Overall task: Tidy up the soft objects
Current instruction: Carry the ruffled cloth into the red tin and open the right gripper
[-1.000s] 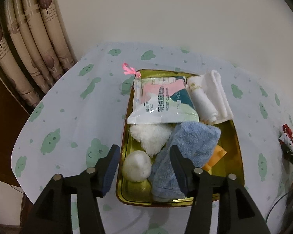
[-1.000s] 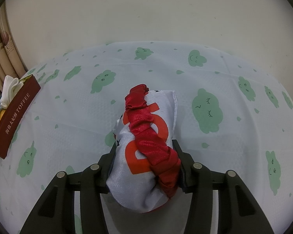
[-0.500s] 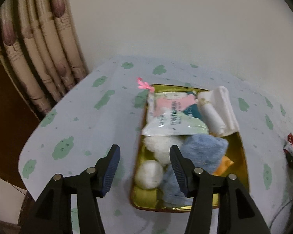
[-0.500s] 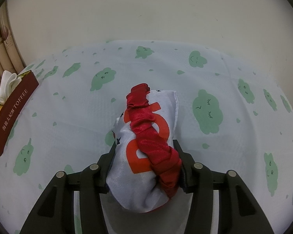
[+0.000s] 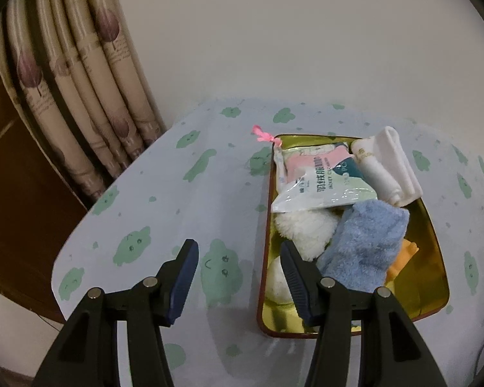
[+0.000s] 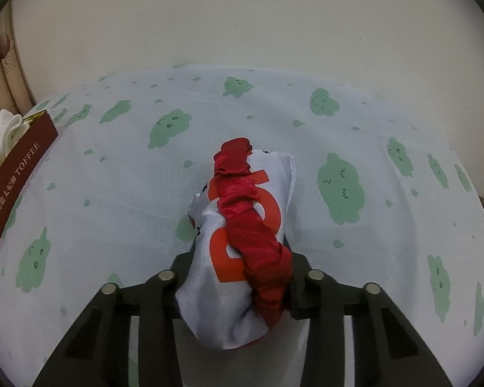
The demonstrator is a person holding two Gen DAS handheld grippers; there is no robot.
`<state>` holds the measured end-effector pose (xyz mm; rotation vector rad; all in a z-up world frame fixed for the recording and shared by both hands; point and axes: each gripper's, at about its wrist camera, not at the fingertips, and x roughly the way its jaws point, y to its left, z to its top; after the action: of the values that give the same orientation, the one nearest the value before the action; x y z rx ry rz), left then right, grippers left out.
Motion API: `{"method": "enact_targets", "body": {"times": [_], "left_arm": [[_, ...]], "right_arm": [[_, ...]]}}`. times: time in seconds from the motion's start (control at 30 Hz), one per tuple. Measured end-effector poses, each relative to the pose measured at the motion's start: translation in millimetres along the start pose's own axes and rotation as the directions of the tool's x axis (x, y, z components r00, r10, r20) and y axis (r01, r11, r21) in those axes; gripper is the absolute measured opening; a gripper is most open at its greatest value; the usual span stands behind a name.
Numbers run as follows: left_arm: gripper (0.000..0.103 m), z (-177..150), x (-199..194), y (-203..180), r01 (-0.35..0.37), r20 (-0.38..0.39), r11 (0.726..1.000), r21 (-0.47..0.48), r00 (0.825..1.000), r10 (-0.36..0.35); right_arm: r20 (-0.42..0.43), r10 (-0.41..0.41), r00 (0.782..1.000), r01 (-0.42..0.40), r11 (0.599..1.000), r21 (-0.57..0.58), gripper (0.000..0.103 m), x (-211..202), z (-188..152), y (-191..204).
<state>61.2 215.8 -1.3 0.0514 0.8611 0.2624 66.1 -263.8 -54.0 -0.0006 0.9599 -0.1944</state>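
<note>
Right gripper (image 6: 240,266), clenched on a white cloth bundle (image 6: 229,274) printed in orange and ringed by a red scrunchie (image 6: 251,225); the bundle is held over the cloud-print tablecloth (image 6: 306,161), right of the toffee tin (image 6: 16,180), whose dark red side wall shows at far left. Left gripper (image 5: 238,264), released and grasping nothing, jaws spread above the tablecloth beside the tin's near left corner. Inside the gold-lined tin: a blue fluffy towel (image 5: 368,242), a white fluffy puff (image 5: 306,225), a white ball (image 5: 279,282) at the near left, an orange item (image 5: 403,258), a printed plastic packet (image 5: 319,180), and a rolled white cloth (image 5: 390,164) at the far right. Curtains (image 5: 80,80) hang far left.
</note>
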Motion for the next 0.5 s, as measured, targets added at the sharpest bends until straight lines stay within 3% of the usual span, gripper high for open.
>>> {"method": "enact_targets", "body": {"times": [0.3,0.5], "left_arm": [[0.054,0.6,-4.5,7.9,0.036,0.018,0.998,-0.042,0.999,-0.035],[0.054,-0.6,-6.6,6.5,0.052,0.014,0.998,-0.032,0.999,-0.052]], "right_arm": [[0.017,-0.01,1.0,0.01,1.0,-0.002,0.028,-17.3,8.9,21.3],[0.037,0.044,0.998,-0.043,0.999,-0.02,0.028,-35.2,21.3,47.2]]}}
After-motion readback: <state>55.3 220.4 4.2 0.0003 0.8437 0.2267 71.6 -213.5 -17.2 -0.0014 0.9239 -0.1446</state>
